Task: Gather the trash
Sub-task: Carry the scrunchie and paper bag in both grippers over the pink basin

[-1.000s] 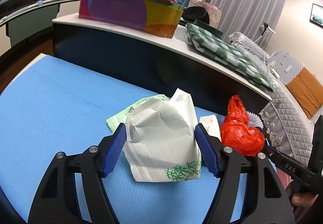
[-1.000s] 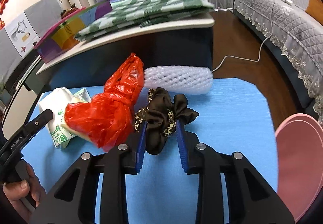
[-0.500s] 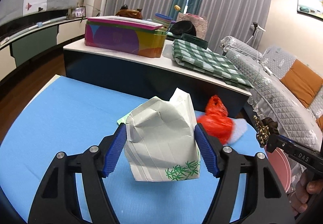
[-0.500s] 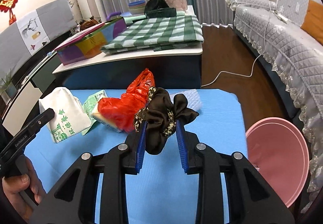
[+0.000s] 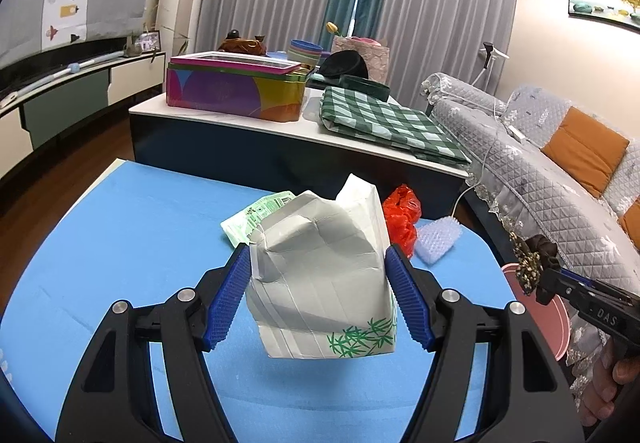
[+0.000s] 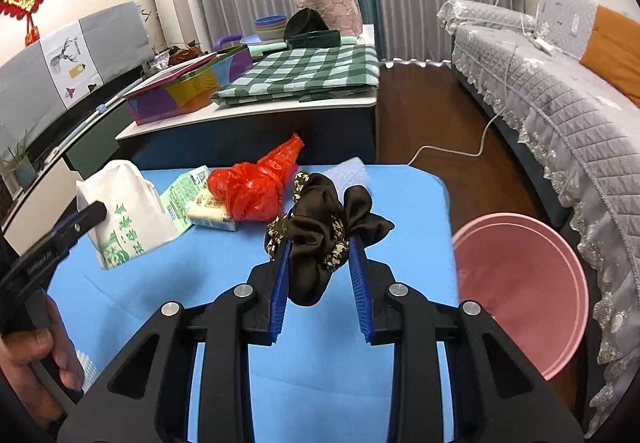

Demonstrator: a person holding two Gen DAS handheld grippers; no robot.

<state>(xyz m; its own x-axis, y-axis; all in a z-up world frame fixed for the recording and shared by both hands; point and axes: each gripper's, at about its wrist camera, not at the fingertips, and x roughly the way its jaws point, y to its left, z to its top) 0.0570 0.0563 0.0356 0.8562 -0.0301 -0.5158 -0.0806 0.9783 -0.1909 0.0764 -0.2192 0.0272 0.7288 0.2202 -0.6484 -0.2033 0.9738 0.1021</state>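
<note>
My left gripper [image 5: 318,263] is shut on a white paper bag [image 5: 320,275] with green bamboo print and holds it above the blue table [image 5: 132,235]; the bag also shows in the right wrist view [image 6: 120,211]. My right gripper [image 6: 320,255] is shut on a dark brown scrunchie [image 6: 326,227], lifted above the table; it also shows in the left wrist view [image 5: 534,259]. On the table lie a red plastic bag [image 6: 252,187], a green packet [image 6: 180,199], a small wrapped bar [image 6: 210,213] and a piece of foam netting [image 5: 436,237].
A pink bin [image 6: 520,283] stands on the floor right of the table. Behind the table is a low white-topped cabinet [image 5: 256,123] with a colourful box [image 5: 236,87] and a green checked cloth [image 5: 384,119]. A grey sofa [image 6: 552,91] runs along the right.
Both grippers have risen and pulled back from the table with their loads. The paper bag and the scrunchie are higher, and the trash left on the table looks farther away.
</note>
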